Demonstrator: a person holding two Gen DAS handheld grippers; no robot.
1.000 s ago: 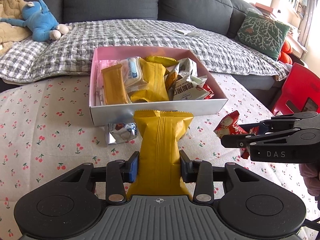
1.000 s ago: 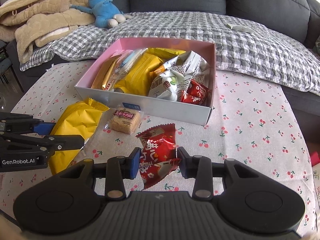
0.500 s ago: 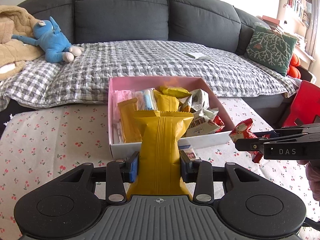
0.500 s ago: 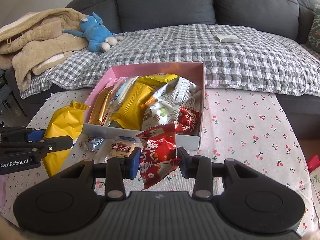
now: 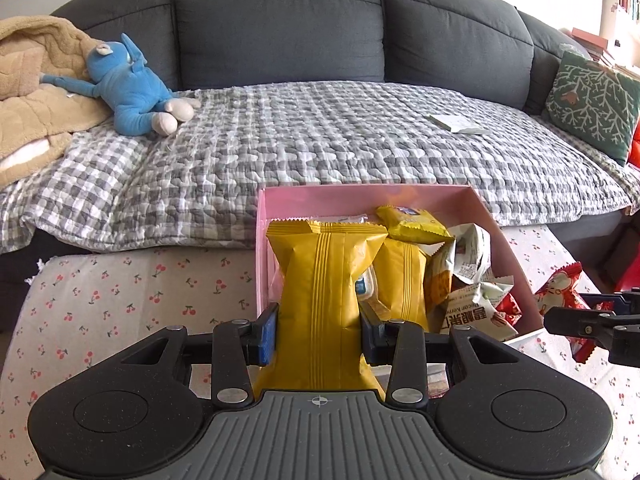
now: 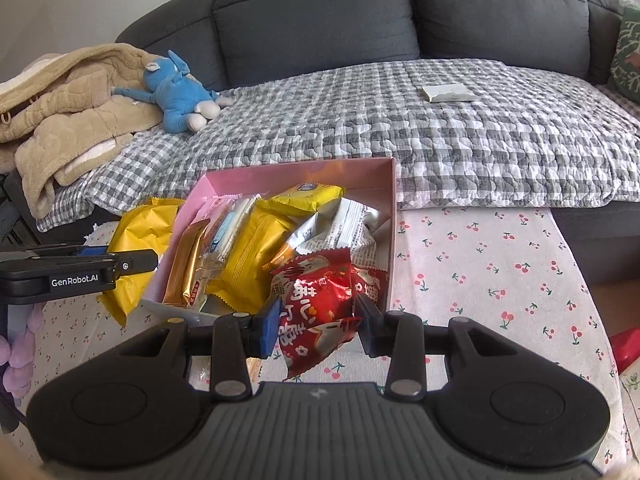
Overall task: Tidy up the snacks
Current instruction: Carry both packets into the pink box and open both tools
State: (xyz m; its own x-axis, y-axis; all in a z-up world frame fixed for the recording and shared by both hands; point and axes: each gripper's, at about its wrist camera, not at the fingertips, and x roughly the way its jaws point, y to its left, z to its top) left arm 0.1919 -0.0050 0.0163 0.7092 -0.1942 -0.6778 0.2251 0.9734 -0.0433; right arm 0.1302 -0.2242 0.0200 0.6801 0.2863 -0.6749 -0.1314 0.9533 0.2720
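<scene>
My left gripper (image 5: 318, 326) is shut on a yellow snack bag (image 5: 324, 280), held upright in the air just in front of the pink box (image 5: 360, 200). Seen from the right wrist, that same yellow snack bag (image 6: 136, 240) hangs left of the pink box (image 6: 300, 172), beside the left gripper (image 6: 132, 260). My right gripper (image 6: 316, 320) is shut on a red snack packet (image 6: 320, 300), lifted near the box's front right corner. In the left wrist view the red snack packet (image 5: 560, 296) and the right gripper (image 5: 560, 316) sit at the right edge. The box holds several snack packs.
The table wears a cherry-print cloth (image 5: 120, 300). Behind it stands a dark sofa with a checked blanket (image 5: 320, 140), a blue plush toy (image 5: 136, 88), a beige coat (image 6: 68, 100) and a green cushion (image 5: 592, 104). A purple plush (image 6: 16, 356) shows at the left edge.
Both grippers have risen and moved toward the box with their packets. The box now sits lower in both views, and the loose packs on the cloth are hidden behind the grippers.
</scene>
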